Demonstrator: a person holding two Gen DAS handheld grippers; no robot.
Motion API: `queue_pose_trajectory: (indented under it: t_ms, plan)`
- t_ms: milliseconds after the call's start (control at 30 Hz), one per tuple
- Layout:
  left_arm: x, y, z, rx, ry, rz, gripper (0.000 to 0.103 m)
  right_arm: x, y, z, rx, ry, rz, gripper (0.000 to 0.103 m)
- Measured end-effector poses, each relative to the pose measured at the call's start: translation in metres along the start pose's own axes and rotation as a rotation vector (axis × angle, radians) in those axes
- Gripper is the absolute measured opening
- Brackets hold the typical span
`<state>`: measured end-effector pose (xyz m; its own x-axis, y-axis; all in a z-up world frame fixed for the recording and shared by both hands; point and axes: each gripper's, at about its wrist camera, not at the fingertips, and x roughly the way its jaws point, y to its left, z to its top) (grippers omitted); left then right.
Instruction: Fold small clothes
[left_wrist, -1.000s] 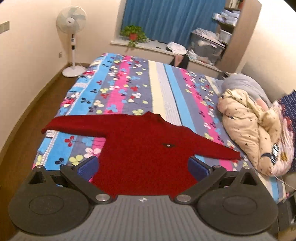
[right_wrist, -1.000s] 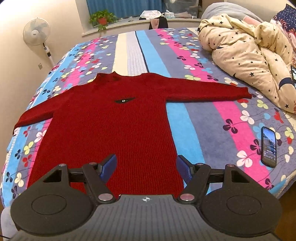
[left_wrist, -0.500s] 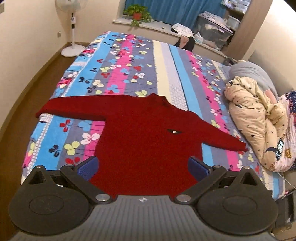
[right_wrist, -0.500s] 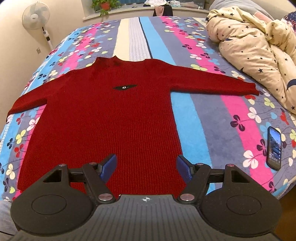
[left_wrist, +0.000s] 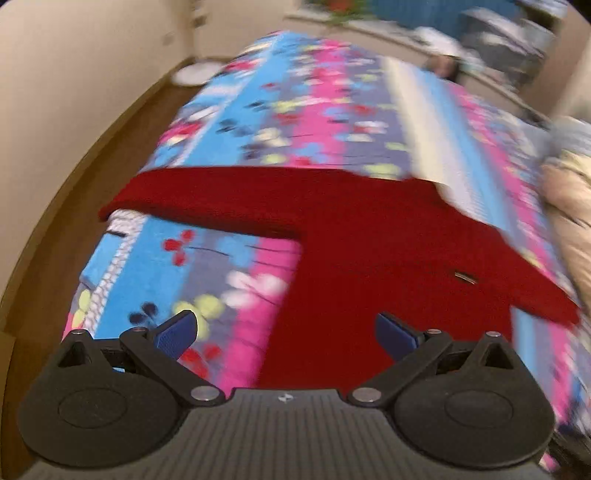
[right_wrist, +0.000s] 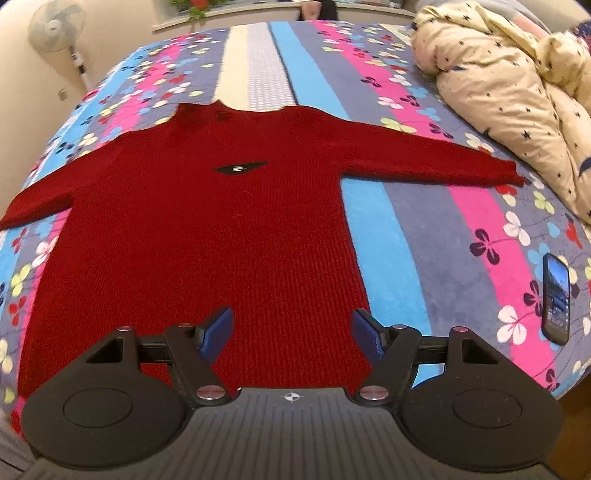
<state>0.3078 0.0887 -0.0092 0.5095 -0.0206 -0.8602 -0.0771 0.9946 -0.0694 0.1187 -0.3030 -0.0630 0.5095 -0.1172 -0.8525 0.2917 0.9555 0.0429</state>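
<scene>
A dark red knitted sweater lies flat on the striped flowered bedspread, front up, both sleeves spread wide and a small black badge on the chest. My right gripper hovers open over the lower hem, nothing between its blue pads. In the blurred left wrist view the sweater fills the middle, its left sleeve reaching toward the bed's edge. My left gripper stands open above the body's left side seam, holding nothing.
A crumpled star-print duvet is heaped on the bed's right side. A black phone lies on the bedspread near the right edge. A standing fan and wooden floor lie to the left of the bed.
My left gripper has dropped fast and swung toward the sweater's left side, so the sleeve looms larger and the view is blurred. My right gripper has come slightly closer to the hem.
</scene>
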Motion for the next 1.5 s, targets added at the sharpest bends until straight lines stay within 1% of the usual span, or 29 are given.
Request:
queue_pose_trajectory:
  t_ms: [100, 133, 167, 233, 300, 400, 500, 533, 567, 600, 633, 700, 800, 867, 933, 1000, 1067, 1100, 1133, 1167, 1200, 1267, 1300, 1333, 1367, 1400, 1433, 1467, 1500]
  plan:
    - [0.095, 0.055, 0.039, -0.139, 0.006, 0.026, 0.102, 0.016, 0.0, 0.003, 0.021, 0.014, -0.001, 0.072]
    - [0.123, 0.075, 0.052, -0.233, 0.017, 0.041, 0.102, 0.021, 0.001, 0.004, 0.019, 0.016, 0.001, 0.072]
    - [0.147, 0.095, 0.063, -0.32, 0.009, 0.021, 0.102, 0.025, 0.003, 0.005, 0.015, 0.017, -0.004, 0.072]
    - [0.196, 0.13, 0.079, -0.474, 0.044, -0.067, 0.102, 0.031, 0.006, 0.008, 0.002, 0.013, 0.0, 0.072]
    - [0.237, 0.156, 0.085, -0.646, 0.121, -0.073, 0.101, 0.036, 0.008, 0.011, -0.008, 0.014, 0.0, 0.072]
    - [0.267, 0.185, 0.085, -0.835, 0.089, -0.107, 0.103, 0.044, 0.007, 0.017, -0.011, 0.017, -0.001, 0.072]
    - [0.267, 0.204, 0.096, -0.965, 0.004, -0.097, 0.102, 0.051, 0.004, 0.022, -0.023, 0.026, -0.007, 0.072]
    - [0.264, 0.209, 0.102, -0.983, -0.034, -0.065, 0.099, 0.053, 0.002, 0.023, -0.032, 0.025, -0.009, 0.072]
    - [0.262, 0.214, 0.107, -0.99, -0.053, -0.023, 0.077, 0.054, 0.0, 0.023, -0.037, 0.022, -0.013, 0.072]
    - [0.261, 0.214, 0.114, -0.978, -0.047, 0.029, 0.026, 0.056, -0.003, 0.023, -0.038, 0.02, -0.019, 0.072]
    - [0.265, 0.215, 0.122, -0.953, -0.007, 0.086, 0.015, 0.058, -0.007, 0.023, -0.035, 0.02, -0.026, 0.072]
    - [0.261, 0.207, 0.13, -0.914, -0.009, 0.131, 0.015, 0.064, -0.016, 0.022, -0.019, 0.029, -0.029, 0.072]
    - [0.229, 0.163, 0.149, -0.791, -0.117, 0.171, 0.014, 0.071, -0.029, 0.02, 0.014, 0.036, -0.029, 0.072]
    - [0.195, 0.108, 0.164, -0.649, -0.23, 0.098, 0.014, 0.073, -0.034, 0.02, 0.023, 0.028, -0.023, 0.072]
    - [0.157, 0.036, 0.168, -0.495, -0.342, -0.014, 0.014, 0.074, -0.036, 0.02, 0.022, 0.016, -0.015, 0.072]
    - [0.133, -0.04, 0.155, -0.335, -0.398, -0.132, 0.015, 0.074, -0.038, 0.021, 0.023, 0.0, -0.015, 0.072]
    - [0.126, -0.106, 0.127, -0.199, -0.389, -0.252, 0.016, 0.073, -0.04, 0.023, 0.03, -0.017, -0.008, 0.072]
    - [0.131, -0.139, 0.108, -0.122, -0.355, -0.302, 0.023, 0.073, -0.042, 0.025, 0.035, -0.027, -0.004, 0.072]
    - [0.142, -0.171, 0.084, -0.019, -0.311, -0.329, 0.028, 0.073, -0.043, 0.026, 0.039, -0.037, 0.002, 0.072]
    - [0.156, -0.194, 0.063, 0.051, -0.258, -0.324, 0.036, 0.076, -0.045, 0.028, 0.039, -0.043, 0.007, 0.072]
    - [0.173, -0.21, 0.041, 0.114, -0.193, -0.303, 0.037, 0.08, -0.046, 0.03, 0.038, -0.046, 0.011, 0.072]
    - [0.202, -0.219, 0.002, 0.199, -0.031, -0.26, 0.038, 0.088, -0.052, 0.035, 0.051, -0.054, 0.017, 0.072]
    - [0.207, -0.208, -0.01, 0.208, 0.013, -0.251, 0.038, 0.093, -0.055, 0.039, 0.061, -0.058, 0.029, 0.072]
    - [0.207, -0.188, -0.019, 0.195, 0.023, -0.254, 0.038, 0.097, -0.059, 0.045, 0.075, -0.065, 0.047, 0.072]
    - [0.204, -0.168, -0.02, 0.172, 0.008, -0.252, 0.04, 0.102, -0.062, 0.052, 0.093, -0.076, 0.068, 0.072]
    - [0.197, -0.142, -0.016, 0.137, -0.023, -0.239, 0.048, 0.106, -0.066, 0.06, 0.109, -0.089, 0.096, 0.072]
    - [0.19, -0.119, -0.009, 0.104, -0.061, -0.215, 0.053, 0.112, -0.069, 0.07, 0.13, -0.102, 0.136, 0.072]
    - [0.185, -0.1, 0.0, 0.075, -0.102, -0.179, 0.064, 0.119, -0.071, 0.081, 0.154, -0.113, 0.176, 0.072]
    - [0.182, -0.081, 0.011, 0.051, -0.135, -0.136, 0.069, 0.128, -0.072, 0.091, 0.179, -0.121, 0.208, 0.072]
